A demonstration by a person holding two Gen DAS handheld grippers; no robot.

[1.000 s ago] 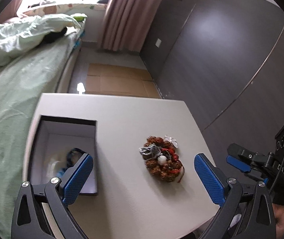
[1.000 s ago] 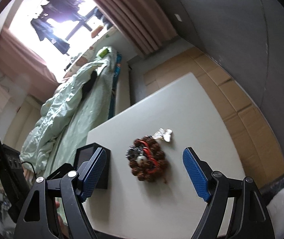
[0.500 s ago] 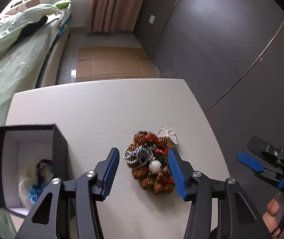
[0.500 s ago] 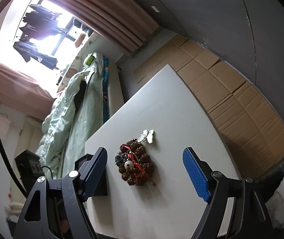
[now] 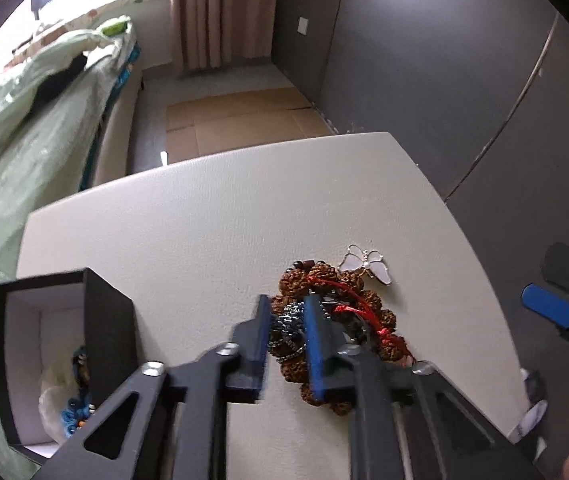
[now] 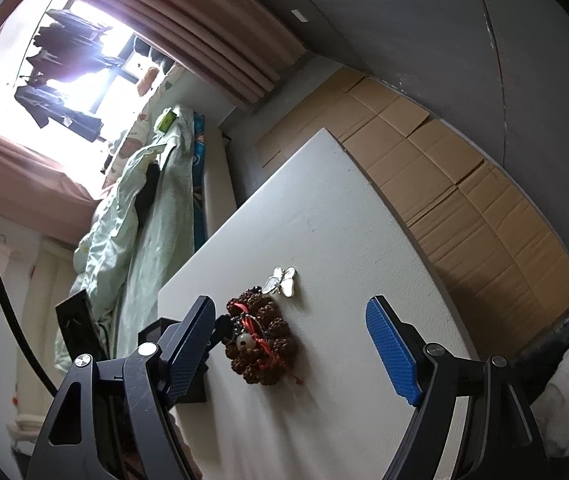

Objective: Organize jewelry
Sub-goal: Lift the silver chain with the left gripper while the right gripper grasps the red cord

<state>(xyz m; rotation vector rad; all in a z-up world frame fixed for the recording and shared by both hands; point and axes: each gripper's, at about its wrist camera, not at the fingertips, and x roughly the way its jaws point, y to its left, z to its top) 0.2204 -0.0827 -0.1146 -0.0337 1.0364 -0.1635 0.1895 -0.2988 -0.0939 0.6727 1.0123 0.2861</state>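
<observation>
A pile of jewelry lies on the white table (image 5: pixel 212 216): a brown bead bracelet (image 5: pixel 368 300) with red cord, a silver chain (image 5: pixel 286 326) and a white butterfly brooch (image 5: pixel 366 264) just beyond. My left gripper (image 5: pixel 287 334) is down on the pile, its jaws closed on the silver chain. An open black box (image 5: pixel 108 320) with a white lining stands left of it and holds a blue piece (image 5: pixel 74 414). My right gripper (image 6: pixel 288 344) is open and empty, held above the table with the bracelet (image 6: pixel 262 344) and brooch (image 6: pixel 280 282) between its fingers in view.
A bed with a green quilt (image 5: pixel 12 148) runs along the table's left side. Cardboard sheets (image 5: pixel 240 120) cover the floor beyond the table. A dark wall (image 5: pixel 444 80) stands to the right. The right gripper's blue finger (image 5: pixel 552 310) shows at the table's right edge.
My left gripper has dropped onto the pile and its jaws have narrowed from wide open to closed on the silver chain. The right gripper has tilted and stayed open.
</observation>
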